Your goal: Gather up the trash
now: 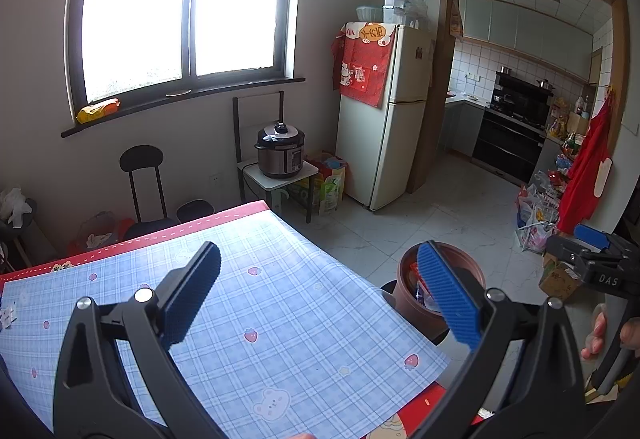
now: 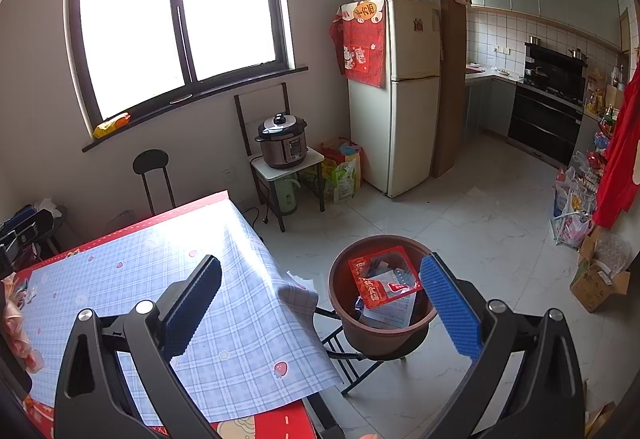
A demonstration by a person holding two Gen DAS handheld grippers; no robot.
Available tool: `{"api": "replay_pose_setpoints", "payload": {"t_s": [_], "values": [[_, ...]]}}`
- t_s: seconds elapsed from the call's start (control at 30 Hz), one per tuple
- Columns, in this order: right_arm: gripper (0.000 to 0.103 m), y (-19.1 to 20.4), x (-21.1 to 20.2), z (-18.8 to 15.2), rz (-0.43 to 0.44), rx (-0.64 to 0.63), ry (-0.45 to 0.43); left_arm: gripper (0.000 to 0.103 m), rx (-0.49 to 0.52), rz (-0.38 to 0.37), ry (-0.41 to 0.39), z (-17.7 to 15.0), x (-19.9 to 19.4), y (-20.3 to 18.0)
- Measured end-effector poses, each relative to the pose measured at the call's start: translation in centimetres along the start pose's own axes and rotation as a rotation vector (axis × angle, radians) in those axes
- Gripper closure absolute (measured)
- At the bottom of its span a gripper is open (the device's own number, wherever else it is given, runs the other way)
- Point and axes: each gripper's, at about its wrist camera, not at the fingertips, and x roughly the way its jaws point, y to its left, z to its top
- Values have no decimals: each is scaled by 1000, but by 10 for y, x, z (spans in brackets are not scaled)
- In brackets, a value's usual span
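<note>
A brown trash bin point(image 2: 380, 327) stands on a black stool beside the table's right edge. It holds a red wrapper point(image 2: 380, 281) and white paper point(image 2: 390, 313). My right gripper point(image 2: 320, 303) is open and empty, held above the table corner and the bin. My left gripper point(image 1: 320, 295) is open and empty over the blue checked tablecloth point(image 1: 260, 311); the bin point(image 1: 408, 299) shows behind its right finger. A small white scrap point(image 1: 7, 315) lies at the table's left edge. The right gripper point(image 1: 592, 251) shows at the far right of the left wrist view.
A fridge point(image 2: 408, 95) stands by the kitchen doorway. A pressure cooker point(image 2: 284, 141) sits on a small side table. A black chair point(image 2: 154, 175) stands behind the table. Bags and a cardboard box point(image 2: 596, 279) line the right wall. The floor is white tile.
</note>
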Motion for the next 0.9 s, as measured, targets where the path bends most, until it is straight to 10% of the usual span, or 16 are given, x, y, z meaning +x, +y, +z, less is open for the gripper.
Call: {"api": "replay_pose_setpoints", "payload": {"t_s": [0.9], "values": [[5,-7,-11,-1,-18,9,-19,6,1,-10,2,-1,-1,-6]]}}
